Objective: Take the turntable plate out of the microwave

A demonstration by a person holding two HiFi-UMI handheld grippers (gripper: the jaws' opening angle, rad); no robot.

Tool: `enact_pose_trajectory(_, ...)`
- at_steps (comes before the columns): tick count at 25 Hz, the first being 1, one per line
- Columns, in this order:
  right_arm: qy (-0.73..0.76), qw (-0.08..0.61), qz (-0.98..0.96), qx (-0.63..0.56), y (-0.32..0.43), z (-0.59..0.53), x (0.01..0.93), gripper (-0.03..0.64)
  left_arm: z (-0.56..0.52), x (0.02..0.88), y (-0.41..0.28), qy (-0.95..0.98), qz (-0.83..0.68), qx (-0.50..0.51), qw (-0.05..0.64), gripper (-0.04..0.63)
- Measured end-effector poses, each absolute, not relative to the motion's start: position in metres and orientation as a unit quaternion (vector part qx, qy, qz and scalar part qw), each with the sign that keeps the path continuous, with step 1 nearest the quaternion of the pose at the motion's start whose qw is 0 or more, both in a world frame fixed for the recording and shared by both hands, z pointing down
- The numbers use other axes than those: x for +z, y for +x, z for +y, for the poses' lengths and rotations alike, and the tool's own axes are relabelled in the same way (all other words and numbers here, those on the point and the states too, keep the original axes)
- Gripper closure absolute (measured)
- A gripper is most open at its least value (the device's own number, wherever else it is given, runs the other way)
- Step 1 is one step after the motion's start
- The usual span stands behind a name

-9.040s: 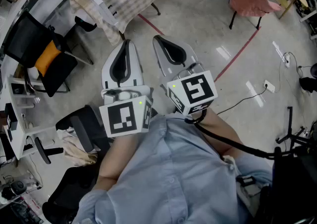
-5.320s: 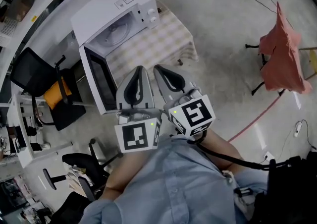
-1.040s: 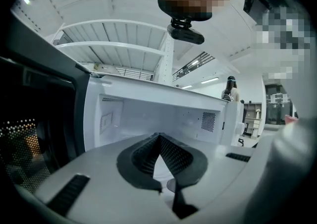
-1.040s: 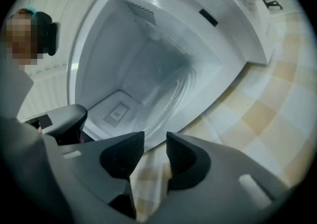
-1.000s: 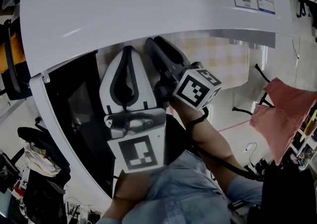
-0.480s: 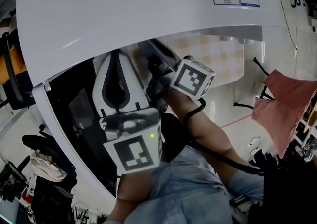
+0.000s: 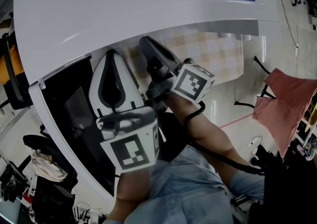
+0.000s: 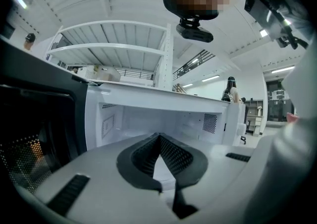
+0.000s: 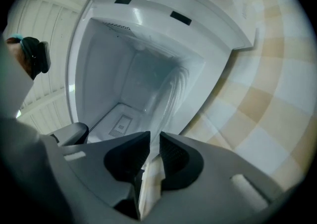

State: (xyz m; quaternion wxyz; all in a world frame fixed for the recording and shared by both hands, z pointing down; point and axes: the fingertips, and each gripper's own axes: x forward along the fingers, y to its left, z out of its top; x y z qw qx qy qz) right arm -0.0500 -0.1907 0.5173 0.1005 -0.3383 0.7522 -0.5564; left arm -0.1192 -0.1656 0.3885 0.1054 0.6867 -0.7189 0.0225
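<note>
- The microwave (image 7: 124, 5) fills the top of the head view, with its white top seen from above. It stands on a worktop covered by a checked cloth (image 7: 218, 54).
- Its door (image 7: 69, 119) hangs open at the left, showing its dark inner face.
- The left tongs (image 7: 113, 55) point into the open front, next to the door. The right tongs (image 7: 145, 41) lie just beside them, with their tip tucked under the microwave's top edge.
- Each gripper carries a marker cube near the person's body: the left cube (image 7: 130, 149) and the right cube (image 7: 194, 83).
- In the left gripper view, the left tongs (image 8: 159, 138) have their tips touching and nothing between them. Beyond them lies the white cavity (image 8: 163, 116), with a vent (image 8: 209, 123) on its right wall and the door (image 8: 34, 119) at the left. The tongs' own body covers the cavity floor here.
- The right gripper view is rolled, so the cloth (image 9: 267, 94) shows at the right. The right tongs (image 9: 154, 136) stand a narrow slot apart and have just been closing.
- The plate (image 9: 166, 89) is clear glass and lies inside the microwave (image 9: 163, 0) on the cavity floor, with curved rim lines showing. Its near edge runs toward the slot between the right tongs. Whether the pads pinch the glass cannot be told.
- A chair (image 7: 285, 104) draped in red fabric stands on the floor at the right, well apart from the microwave.
</note>
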Motion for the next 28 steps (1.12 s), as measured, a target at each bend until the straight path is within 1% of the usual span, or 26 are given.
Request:
enact_pose_trajectory(11, -0.339, 0.113, 0.739, -0.571, -0.044, -0.172, 0.521, 0.557, -0.169, 0.387, -0.117, 0.689, -0.717, 0.025, 0.103, 0.588)
enact_pose_trajectory(14, -0.333, 0.113, 0.743, -0.569, -0.048, -0.174, 0.522, 0.547, -0.173, 0.388, -0.118, 0.690, -0.716, 0.025, 0.106, 0.588)
enact_pose_trajectory(15, -0.330, 0.115, 0.743, -0.571, -0.049, -0.176, 0.523, 0.520, -0.174, 0.388, -0.119, 0.689, -0.716, 0.025, 0.106, 0.588)
enact_pose_trajectory(16, -0.327, 0.118, 0.740, -0.576, -0.051, -0.179, 0.524, 0.478, -0.175, 0.388, -0.120, 0.689, -0.716, 0.025, 0.106, 0.588)
enact_pose_trajectory(17, -0.324, 0.122, 0.736, -0.581, -0.052, -0.182, 0.525, 0.469, -0.176, 0.388, -0.121, 0.689, -0.716, 0.024, 0.106, 0.588)
enact_pose_trajectory(24, -0.328, 0.130, 0.734, -0.581, -0.057, -0.200, 0.525, 0.474, -0.180, 0.392, -0.125, 0.690, -0.714, 0.024, 0.115, 0.588)
enact_pose_trajectory(26, -0.331, 0.132, 0.731, -0.582, -0.056, -0.201, 0.524, 0.496, -0.180, 0.393, -0.125, 0.690, -0.714, 0.025, 0.118, 0.588)
enact_pose_trajectory(27, -0.333, 0.132, 0.731, -0.581, -0.056, -0.201, 0.525, 0.528, -0.180, 0.393, -0.125, 0.691, -0.713, 0.025, 0.119, 0.588)
enact_pose_trajectory(28, -0.332, 0.133, 0.732, -0.579, -0.055, -0.201, 0.524, 0.537, -0.180, 0.393, -0.125, 0.692, -0.712, 0.024, 0.119, 0.588)
